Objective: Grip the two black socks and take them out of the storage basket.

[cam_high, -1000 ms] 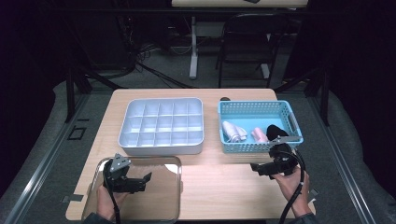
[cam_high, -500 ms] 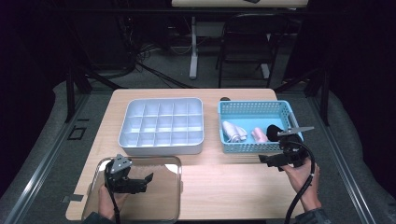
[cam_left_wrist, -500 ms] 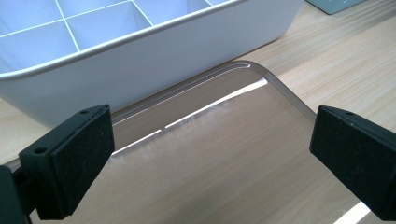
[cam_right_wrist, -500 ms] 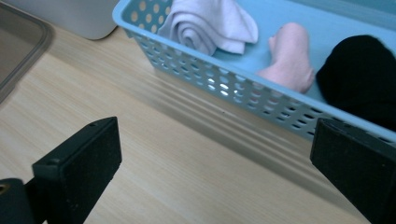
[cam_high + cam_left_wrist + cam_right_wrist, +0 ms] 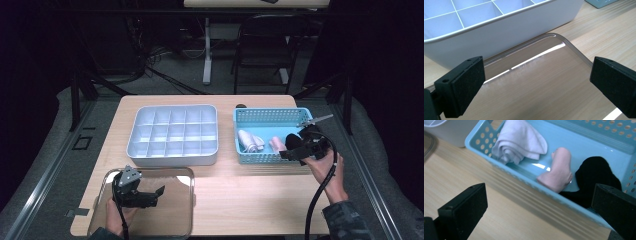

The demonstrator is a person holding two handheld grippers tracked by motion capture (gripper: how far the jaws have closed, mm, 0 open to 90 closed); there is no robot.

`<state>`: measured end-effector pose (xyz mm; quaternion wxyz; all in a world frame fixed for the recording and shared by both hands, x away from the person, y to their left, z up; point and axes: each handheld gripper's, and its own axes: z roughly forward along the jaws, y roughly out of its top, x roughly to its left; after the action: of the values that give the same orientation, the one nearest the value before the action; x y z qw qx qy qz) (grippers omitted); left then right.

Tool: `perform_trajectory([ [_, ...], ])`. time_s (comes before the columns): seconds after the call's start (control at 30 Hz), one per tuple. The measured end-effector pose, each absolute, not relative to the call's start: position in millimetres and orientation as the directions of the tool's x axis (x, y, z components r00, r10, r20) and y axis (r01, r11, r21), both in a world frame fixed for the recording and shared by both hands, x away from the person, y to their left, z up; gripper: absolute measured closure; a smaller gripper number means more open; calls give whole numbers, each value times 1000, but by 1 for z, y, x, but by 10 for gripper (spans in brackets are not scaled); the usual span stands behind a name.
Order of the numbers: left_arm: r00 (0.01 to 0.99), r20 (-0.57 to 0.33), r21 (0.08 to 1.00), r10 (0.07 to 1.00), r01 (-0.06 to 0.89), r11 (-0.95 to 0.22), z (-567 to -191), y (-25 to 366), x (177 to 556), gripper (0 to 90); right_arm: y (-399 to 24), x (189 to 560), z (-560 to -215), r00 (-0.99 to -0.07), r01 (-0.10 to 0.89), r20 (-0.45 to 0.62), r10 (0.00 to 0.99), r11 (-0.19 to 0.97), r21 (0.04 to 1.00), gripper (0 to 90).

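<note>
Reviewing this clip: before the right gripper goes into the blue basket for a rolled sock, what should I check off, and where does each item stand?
1. Right gripper open: ok, jaws stand wide apart in the right gripper view.
2. Right gripper empty: ok, nothing between the jaws.
3. Right gripper positioned: not ok, it sits at the near wall of the blue basket, not yet over the socks.
4. Socks reachable: ok, white sock, pink sock and black sock lie uncovered on the basket floor.
5. Divided tray free: ok, its visible compartments are empty.
6. Left gripper out of the way: ok, open over the clear tray.
</note>
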<state>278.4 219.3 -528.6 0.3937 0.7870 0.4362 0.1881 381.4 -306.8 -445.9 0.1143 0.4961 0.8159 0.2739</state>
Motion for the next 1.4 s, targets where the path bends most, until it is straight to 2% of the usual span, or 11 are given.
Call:
perform_trajectory([
  [0.33, 553, -59, 788, 831, 537, -301, -528, 219, 278, 2, -325, 428, -459, -400, 823, 116, 909, 301, 482, 56],
  [0.37, 548, -39, 783, 835, 536, -315, -527, 221, 278, 2, -324, 433, -462, -400, 829, 112, 910, 306, 468, 88],
  [0.43, 527, -59, 792, 847, 542, -282, -525, 226, 280, 2, -326, 446, -468, -371, 857, 64, 926, 315, 408, 174],
  [0.67, 544, -52, 781, 838, 545, -306, -527, 221, 279, 2, -328, 470, -483, -309, 909, 14, 951, 291, 298, 249],
  [0.77, 549, -35, 779, 835, 539, -321, -526, 218, 278, 2, -324, 474, -487, -306, 913, 11, 952, 290, 286, 255],
  [0.97, 534, -36, 778, 844, 545, -312, -526, 222, 279, 2, -321, 482, -495, -296, 928, -86, 951, 307, 212, 273],
  [1.13, 525, -41, 785, 850, 544, -298, -524, 226, 279, 2, -329, 485, -503, -260, 945, -64, 963, 268, 186, 328],
  [1.2, 523, -49, 786, 851, 545, -290, -524, 225, 278, 2, -328, 485, -508, -254, 950, -53, 966, 259, 176, 407],
  [1.23, 523, -49, 786, 851, 545, -290, -524, 225, 278, 2, -328, 485, -508, -254, 950, -53, 966, 259, 176, 407],
  [1.3, 528, -41, 784, 848, 544, -301, -524, 225, 278, 2, -327, 485, -510, -250, 953, -65, 966, 257, 160, 518],
  [1.4, 527, -42, 779, 849, 550, -303, -525, 223, 278, 2, -330, 485, -509, -241, 956, -63, 969, 248, 160, 622],
])
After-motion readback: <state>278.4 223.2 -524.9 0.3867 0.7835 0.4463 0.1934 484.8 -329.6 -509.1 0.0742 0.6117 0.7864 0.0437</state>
